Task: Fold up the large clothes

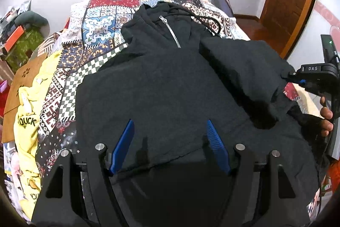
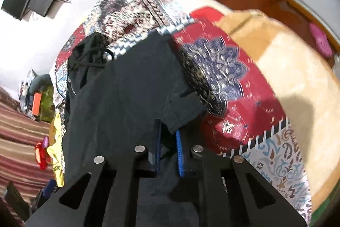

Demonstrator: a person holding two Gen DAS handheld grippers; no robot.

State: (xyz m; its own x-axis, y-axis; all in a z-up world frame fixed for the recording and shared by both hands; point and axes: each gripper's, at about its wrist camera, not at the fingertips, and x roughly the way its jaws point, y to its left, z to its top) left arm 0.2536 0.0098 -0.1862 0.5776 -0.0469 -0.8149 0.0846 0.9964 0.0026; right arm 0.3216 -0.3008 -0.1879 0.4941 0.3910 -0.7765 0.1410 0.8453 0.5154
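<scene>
We had the black hoodie point(image 1: 170, 82) spread front-up on the patterned bedspread point(image 1: 99, 20), hood and zipper point(image 1: 170, 31) at the far end. One sleeve point(image 1: 244, 69) was already folded in across the chest; the other side, the hem and the final halving looked undone, so early stage. The left gripper point(image 1: 170, 142) hovered over the hem, jaws apart, holding nothing. The right gripper point(image 2: 167, 144) had its jaws pinched shut on the sleeve's cuff edge point(image 2: 184, 114). A yellow shirt point(image 1: 29, 120) lay just beside, unfolded.
</scene>
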